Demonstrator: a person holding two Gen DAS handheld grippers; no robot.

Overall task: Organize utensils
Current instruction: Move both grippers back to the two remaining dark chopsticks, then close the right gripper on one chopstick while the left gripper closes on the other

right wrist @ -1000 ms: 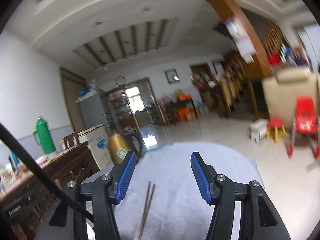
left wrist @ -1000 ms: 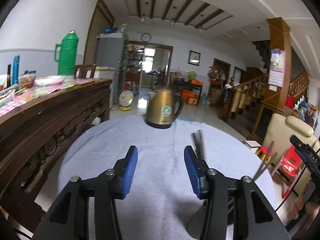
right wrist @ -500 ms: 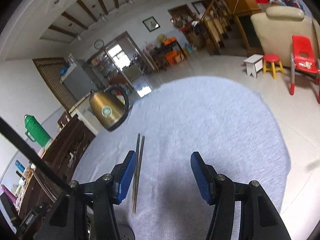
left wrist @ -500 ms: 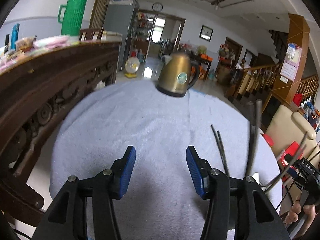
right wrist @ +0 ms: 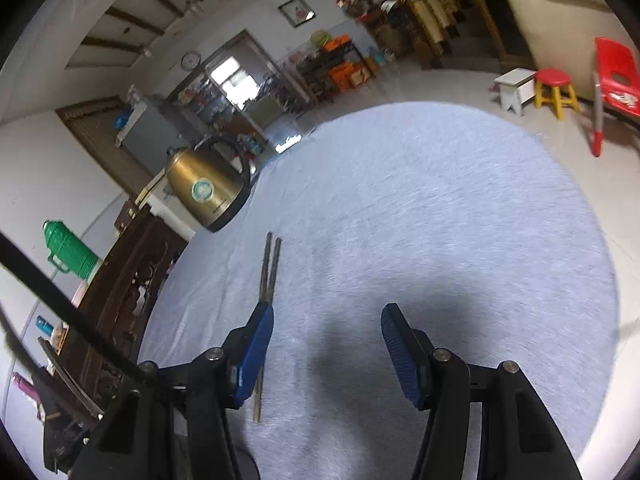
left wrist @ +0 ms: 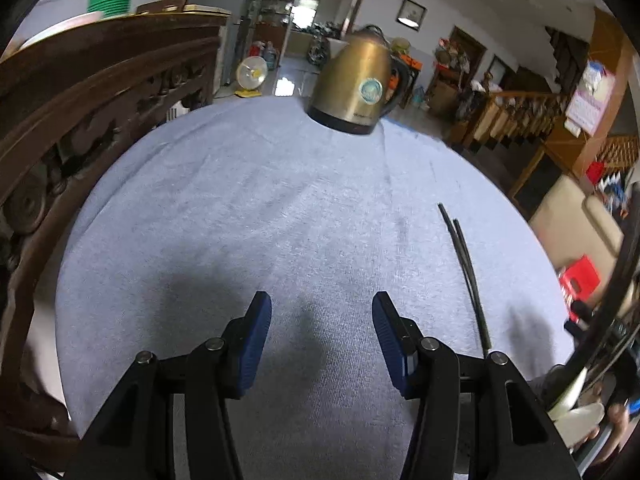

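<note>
chopsticks (right wrist: 269, 272) near end hidden by right gripper (right wrist: 326, 350) | jaws apart

Each handheld unit is a black plastic two-finger gripper: left gripper (left wrist: 321, 338), right gripper (right wrist: 327, 352). Ribbed blue rubber pads (left wrist: 256, 344) line the inner finger faces. Silver round screw heads (left wrist: 215, 345) mark the linkage pivots. A black cable (right wrist: 60, 300) crosses the right view.
</note>
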